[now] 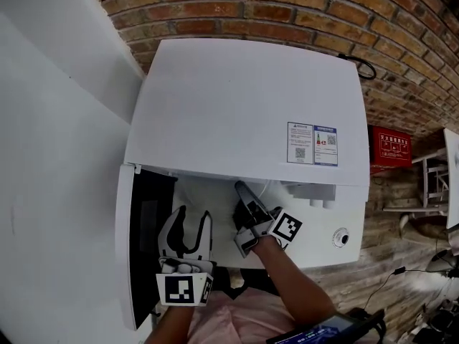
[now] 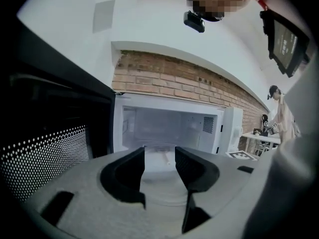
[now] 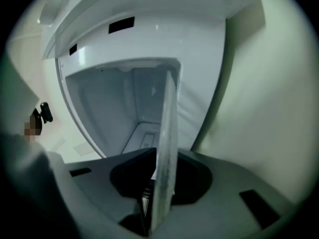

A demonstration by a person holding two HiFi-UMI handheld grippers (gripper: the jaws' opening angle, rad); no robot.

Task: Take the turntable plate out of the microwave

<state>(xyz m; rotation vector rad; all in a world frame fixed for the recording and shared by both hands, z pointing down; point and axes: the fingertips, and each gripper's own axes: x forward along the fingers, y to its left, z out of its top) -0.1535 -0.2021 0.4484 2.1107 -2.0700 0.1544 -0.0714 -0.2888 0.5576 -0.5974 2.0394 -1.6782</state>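
A white microwave [image 1: 244,106] stands against the brick wall, its door [image 1: 136,242] swung open to the left. In the right gripper view the glass turntable plate [image 3: 167,148] shows edge-on, running out from between the jaws toward the white cavity [image 3: 114,113]. My right gripper [image 3: 160,161] is shut on its rim. Seen from the head, the right gripper [image 1: 244,192] reaches into the cavity mouth. My left gripper [image 1: 193,215] hovers open just in front of the opening, beside the door. In its own view the left gripper [image 2: 159,156] faces the lit cavity [image 2: 164,128], and a faint curved glass rim [image 2: 159,199] shows low between its jaws.
A brick wall [image 1: 287,6] runs behind the microwave, with a black cable [image 1: 362,67] at its back corner. A red box [image 1: 389,149] and a white table [image 1: 452,170] stand to the right on the wooden floor. A white wall [image 1: 50,156] closes the left side.
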